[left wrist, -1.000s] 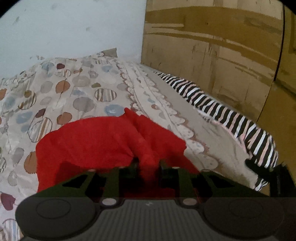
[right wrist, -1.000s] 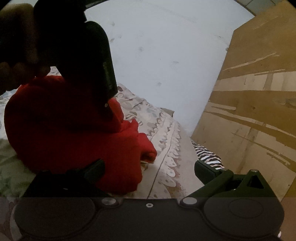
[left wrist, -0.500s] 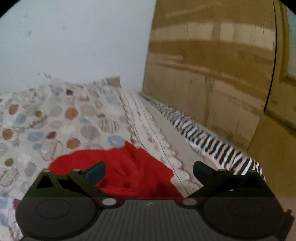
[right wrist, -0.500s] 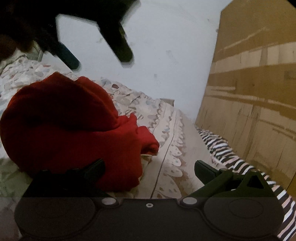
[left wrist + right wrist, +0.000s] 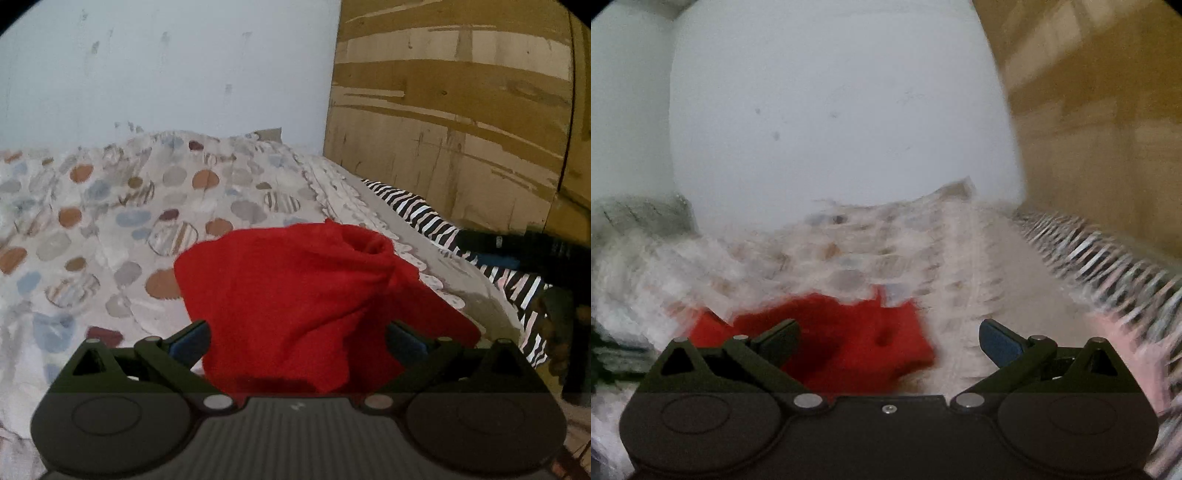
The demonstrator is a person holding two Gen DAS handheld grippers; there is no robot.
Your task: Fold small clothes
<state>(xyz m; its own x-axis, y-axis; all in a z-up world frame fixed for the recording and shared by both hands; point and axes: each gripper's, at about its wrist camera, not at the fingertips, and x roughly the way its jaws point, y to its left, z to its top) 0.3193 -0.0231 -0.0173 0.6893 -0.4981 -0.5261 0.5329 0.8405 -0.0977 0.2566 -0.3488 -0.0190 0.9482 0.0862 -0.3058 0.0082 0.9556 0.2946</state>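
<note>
A small red garment [image 5: 295,295] lies bunched on the patterned bedspread [image 5: 110,221]. My left gripper [image 5: 297,341] is open, its fingers spread on either side of the garment's near part, holding nothing. In the blurred right wrist view the red garment [image 5: 842,339] lies low and left of centre. My right gripper [image 5: 888,341] is open and empty above it, with its left finger [image 5: 777,341] over the cloth. The other gripper's dark body [image 5: 517,251] shows at the right of the left wrist view.
A wooden panel [image 5: 461,110] stands along the bed's right side. A black-and-white striped cloth [image 5: 443,221] lies along the gap beside it. A pale wall [image 5: 166,74] is behind the bed. Folded grey fabric [image 5: 639,218] sits at the far left.
My left gripper has let go of the red garment and opened, and the garment has dropped onto the bed. My right gripper has lifted and swung, staying open; its view is now blurred.
</note>
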